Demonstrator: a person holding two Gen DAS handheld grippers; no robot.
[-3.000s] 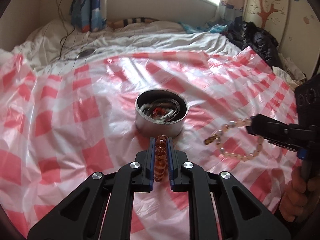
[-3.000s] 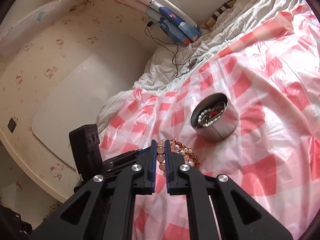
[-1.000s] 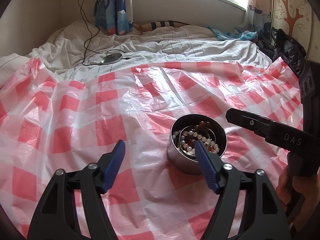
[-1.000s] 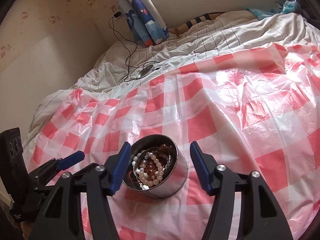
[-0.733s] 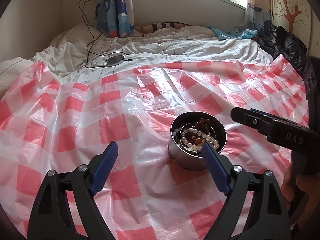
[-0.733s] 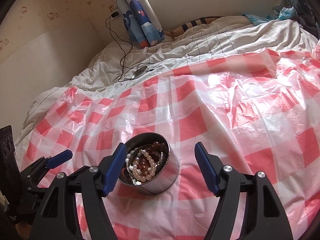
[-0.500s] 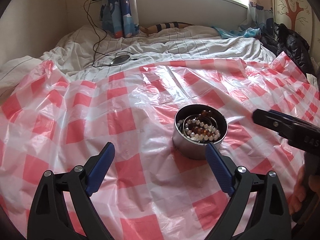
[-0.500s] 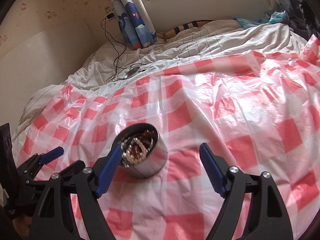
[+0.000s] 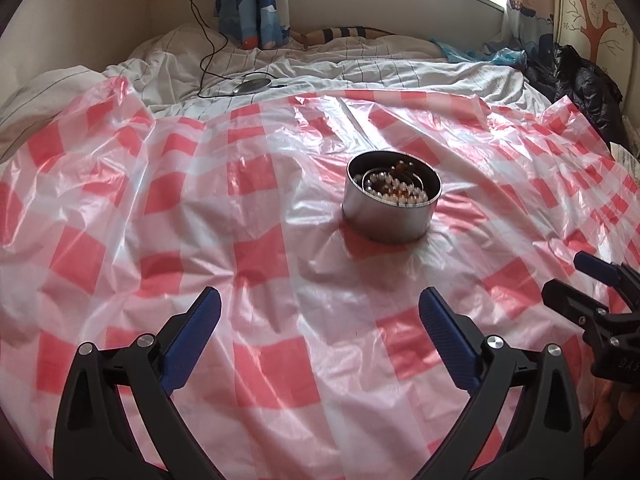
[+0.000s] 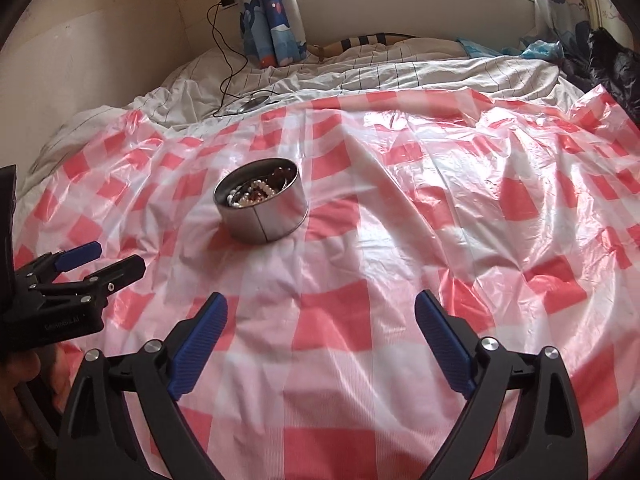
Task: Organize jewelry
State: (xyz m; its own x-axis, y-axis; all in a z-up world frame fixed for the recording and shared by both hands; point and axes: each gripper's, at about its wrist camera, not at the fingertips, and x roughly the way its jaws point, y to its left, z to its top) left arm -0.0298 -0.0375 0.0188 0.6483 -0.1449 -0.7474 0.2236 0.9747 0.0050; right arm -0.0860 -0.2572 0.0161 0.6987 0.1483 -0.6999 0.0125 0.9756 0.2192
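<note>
A round metal tin (image 9: 390,220) stands on the red-and-white checked plastic sheet (image 9: 256,264). It holds bead bracelets (image 9: 396,190), pearl and amber coloured. In the right wrist view the tin (image 10: 264,216) is ahead to the left, with the bracelets (image 10: 256,194) inside. My left gripper (image 9: 318,312) is open and empty, back from the tin. My right gripper (image 10: 320,312) is open and empty too. The right gripper shows at the right edge of the left wrist view (image 9: 588,284). The left gripper shows at the left edge of the right wrist view (image 10: 104,264).
The sheet covers a bed with a white striped duvet (image 9: 360,68). A black cable and a small round device (image 9: 252,86) lie on the duvet. A black jacket (image 9: 576,76) is heaped at the right. A blue curtain (image 10: 272,12) hangs below the window.
Three seconds ago each gripper was shut on a bracelet. Both bracelets now lie in the tin. Both grippers have opened and pulled back toward the near edge of the sheet.
</note>
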